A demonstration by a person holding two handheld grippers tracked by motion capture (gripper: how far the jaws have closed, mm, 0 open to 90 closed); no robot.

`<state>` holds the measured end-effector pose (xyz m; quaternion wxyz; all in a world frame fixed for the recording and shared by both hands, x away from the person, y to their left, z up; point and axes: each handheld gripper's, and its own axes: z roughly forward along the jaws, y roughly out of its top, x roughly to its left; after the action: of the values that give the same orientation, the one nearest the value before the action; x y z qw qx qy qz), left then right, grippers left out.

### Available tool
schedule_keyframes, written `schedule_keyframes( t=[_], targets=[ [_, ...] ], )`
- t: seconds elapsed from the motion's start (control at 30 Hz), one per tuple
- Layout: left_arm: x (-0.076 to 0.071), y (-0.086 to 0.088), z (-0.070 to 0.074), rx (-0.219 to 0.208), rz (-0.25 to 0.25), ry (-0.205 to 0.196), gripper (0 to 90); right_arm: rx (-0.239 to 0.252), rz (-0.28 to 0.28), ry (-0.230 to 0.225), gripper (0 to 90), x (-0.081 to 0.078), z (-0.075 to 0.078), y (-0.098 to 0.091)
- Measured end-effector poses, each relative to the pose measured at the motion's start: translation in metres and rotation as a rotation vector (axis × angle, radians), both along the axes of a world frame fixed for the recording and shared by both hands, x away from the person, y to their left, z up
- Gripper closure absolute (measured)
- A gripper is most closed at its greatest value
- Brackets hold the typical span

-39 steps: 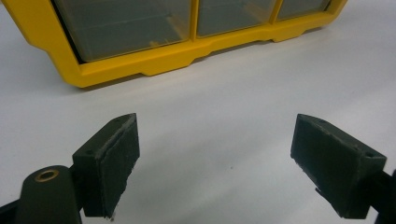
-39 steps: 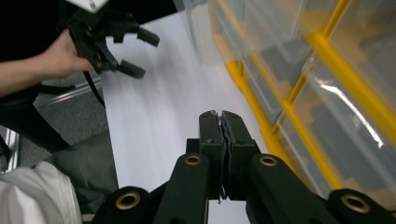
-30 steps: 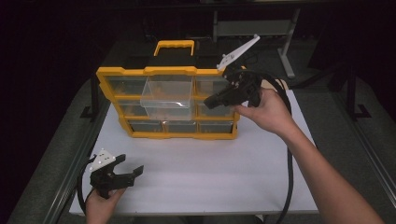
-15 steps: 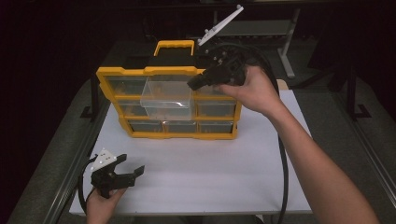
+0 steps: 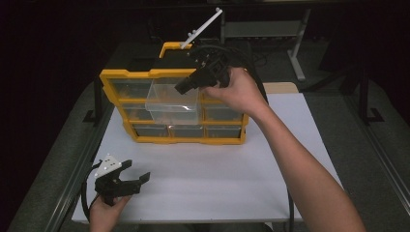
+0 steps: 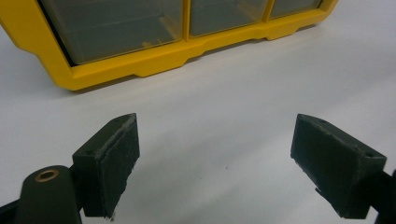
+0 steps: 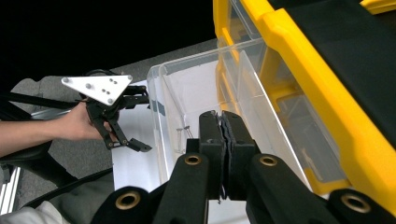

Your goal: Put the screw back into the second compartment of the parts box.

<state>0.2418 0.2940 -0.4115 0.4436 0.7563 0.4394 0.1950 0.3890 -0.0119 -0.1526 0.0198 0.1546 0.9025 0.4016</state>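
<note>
Left tool (image 5: 126, 181) sits low at the near-left corner of the white desk (image 5: 203, 179), held in the person's left hand (image 5: 104, 212), grey three-cornered plate on top. Jaws wide apart, nothing between them; the left gripper view shows both pads (image 6: 109, 161) over bare desk surface, facing the lower front edge of the yellow drawer organizer (image 6: 154, 63). Well apart from the organizer.

Yellow drawer organizer (image 5: 140, 75) stands at the far middle of the desk, handle on top, rows of clear drawers in front. One clear drawer (image 5: 174, 101), upper row, middle, is pulled out towards the person and sticks out past the frame. In the right gripper view the drawer (image 7: 196, 88) looks nearly empty: only a small thin metal piece (image 7: 183, 131) on its floor, too small to identify.

Right tool (image 5: 186, 87) is in the right hand (image 5: 239, 92), above the open drawer at its right rear edge, angled down-left. Jaws fully closed, pads pressed flat together, nothing held. Tips over the drawer's opening; can't tell whether they touch the rim. Cable trails back behind the hand.
</note>
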Motion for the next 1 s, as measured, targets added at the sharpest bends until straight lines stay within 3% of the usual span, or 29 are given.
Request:
schedule_keyframes(
  t=[0.27,0.73,0.87,1.0],
  targets=[
    [0.0,0.0,0.0,0.007,-0.01,-0.004,14.8,-0.019,-0.002,0.02,87.2,0.002,-0.009,0.013],
    [0.0,0.0,0.001,0.011,-0.011,0.002,14.8,-0.045,0.009,0.026,86.1,0.003,-0.017,0.019],
    [-0.001,0.0,0.001,0.012,-0.012,0.002,14.8,-0.033,-0.01,0.019,76.2,0.003,-0.017,0.016],
    [-0.001,0.001,0.001,0.014,-0.013,0.004,14.8,-0.023,-0.012,0.007,74.7,0.003,-0.017,0.012]
  ],
)
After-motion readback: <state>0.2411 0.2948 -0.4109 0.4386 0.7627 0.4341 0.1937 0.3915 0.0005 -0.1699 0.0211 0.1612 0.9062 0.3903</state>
